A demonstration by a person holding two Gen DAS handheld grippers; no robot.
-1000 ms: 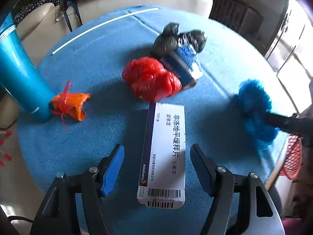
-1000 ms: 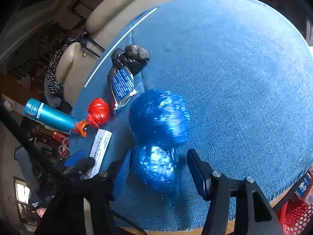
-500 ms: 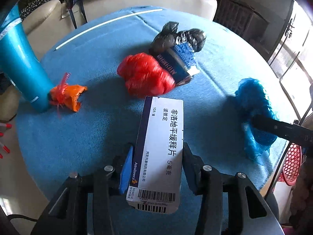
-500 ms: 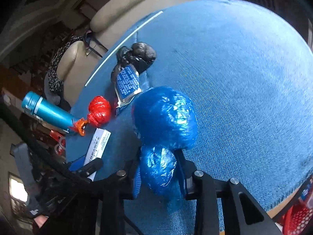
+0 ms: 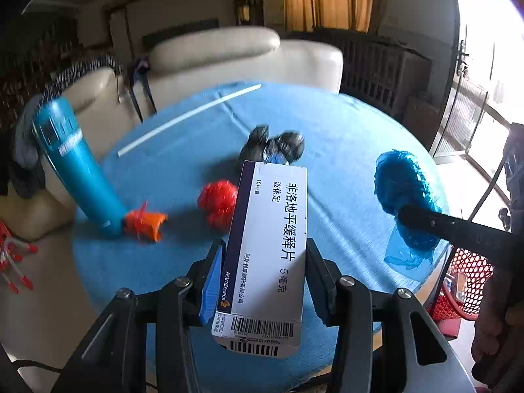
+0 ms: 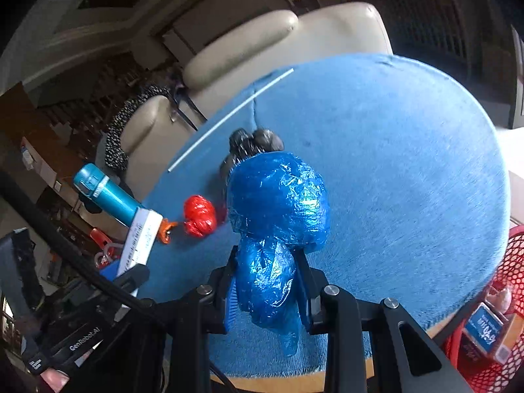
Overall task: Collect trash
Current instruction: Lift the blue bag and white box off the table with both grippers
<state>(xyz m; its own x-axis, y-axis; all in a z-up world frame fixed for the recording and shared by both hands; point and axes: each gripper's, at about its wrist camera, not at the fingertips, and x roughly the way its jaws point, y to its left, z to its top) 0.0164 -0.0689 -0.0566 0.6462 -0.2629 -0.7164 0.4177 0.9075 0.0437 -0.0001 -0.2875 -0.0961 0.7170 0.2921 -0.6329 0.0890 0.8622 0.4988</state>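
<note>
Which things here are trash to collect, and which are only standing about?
Trash: medicine box, blue bag, red bag, orange wrapper, black bag.
Not trash: teal bottle, white stick, sofa.

left gripper (image 5: pixel 265 281) clamped, right gripper (image 6: pixel 267 286) clamped

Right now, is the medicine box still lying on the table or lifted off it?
Lifted. The left gripper is shut on the medicine box, which tilts above the blue tablecloth and hides part of the red bag.
</note>
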